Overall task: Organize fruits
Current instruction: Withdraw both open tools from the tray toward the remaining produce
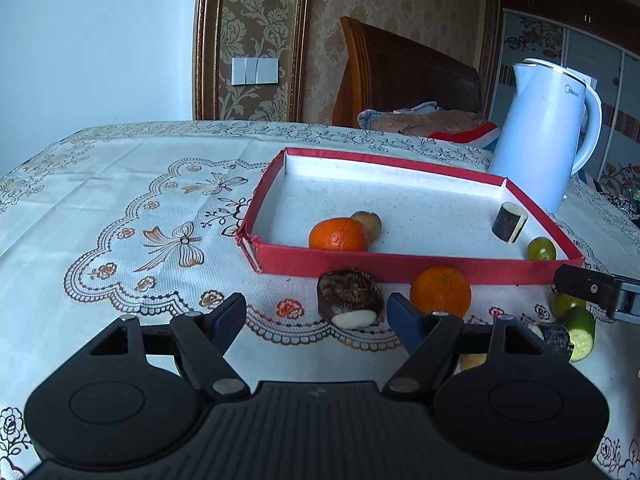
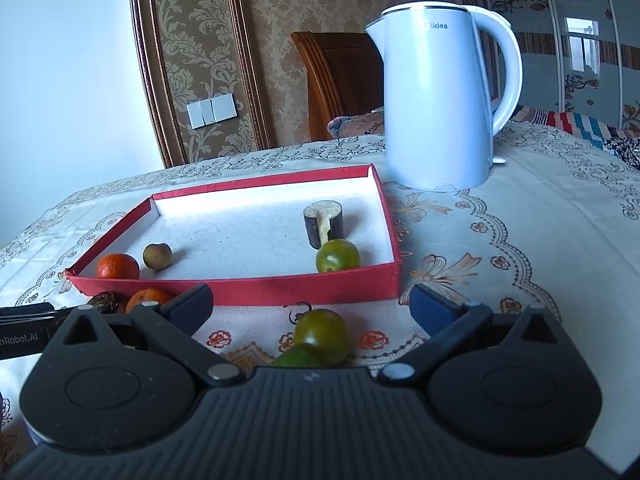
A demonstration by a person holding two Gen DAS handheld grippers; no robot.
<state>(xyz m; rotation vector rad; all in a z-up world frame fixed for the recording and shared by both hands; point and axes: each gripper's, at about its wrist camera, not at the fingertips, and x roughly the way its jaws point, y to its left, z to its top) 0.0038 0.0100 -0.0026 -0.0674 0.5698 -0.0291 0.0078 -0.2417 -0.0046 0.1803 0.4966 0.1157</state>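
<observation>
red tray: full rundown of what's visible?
The red tray is a shallow rectangular box or lid that looks like cardboard: red outer walls and rim, white speckled inside. It lies flat, open side up, on the patterned tablecloth, in front of the white kettle. Its near-left corner looks split. Inside lie an orange, a small brown fruit, a dark cut cylinder piece and a green fruit. Neither gripper touches it.

the red tray (image 2: 248,290) is mostly bare in its middle, fruit only at its corners. the white kettle (image 2: 436,104) blocks its far right corner. left of the tray the counter (image 1: 120,184) lies open; loose fruit crowds the tray's near wall.
</observation>
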